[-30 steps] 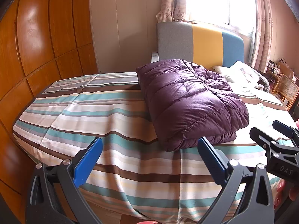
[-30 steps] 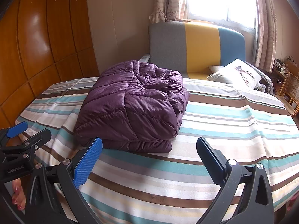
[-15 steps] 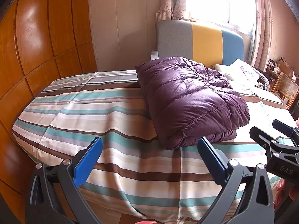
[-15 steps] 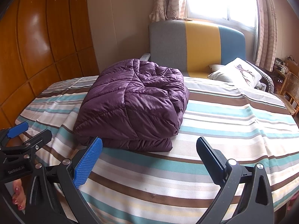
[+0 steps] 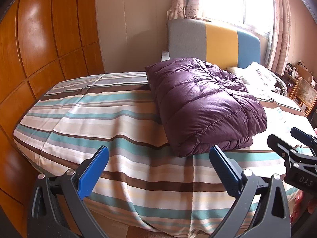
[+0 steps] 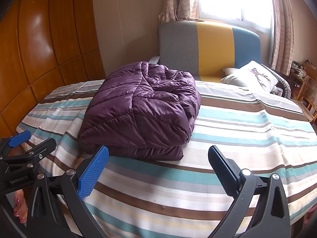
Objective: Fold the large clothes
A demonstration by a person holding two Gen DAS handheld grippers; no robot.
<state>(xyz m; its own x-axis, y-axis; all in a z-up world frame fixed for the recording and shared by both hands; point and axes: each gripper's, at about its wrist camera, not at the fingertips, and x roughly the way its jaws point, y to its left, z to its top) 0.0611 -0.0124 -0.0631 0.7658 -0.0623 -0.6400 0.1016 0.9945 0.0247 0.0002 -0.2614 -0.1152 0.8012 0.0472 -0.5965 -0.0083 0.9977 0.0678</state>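
Folded purple quilted puffer jacket [image 6: 142, 111] lying on striped brown-teal-cream bedsheet [image 6: 247, 130], left gripper [image 5: 158, 158] jaws spread wide, empty, right gripper [image 6: 158, 158] likewise, both short of jacket

The folded jacket [image 6: 142, 109] lies on the bed [image 6: 237, 130], pillow [image 6: 251, 77] behind it.

One jacket [image 6: 142, 109]; two tongs [image 6: 158, 166] [image 5: 158, 166]

Both wrist views sit low off the foot edge of the bed [image 5: 122, 119], facing the headboard [image 6: 208, 45] and window. Left view looks from nearer the bed's left corner, right view from farther right. Shared: folded purple down jacket [image 5: 202, 103] mid-bed, pillow [image 6: 251, 77], wooden wall panels [image 5: 39, 49]; each catches the other gripper at its edge.
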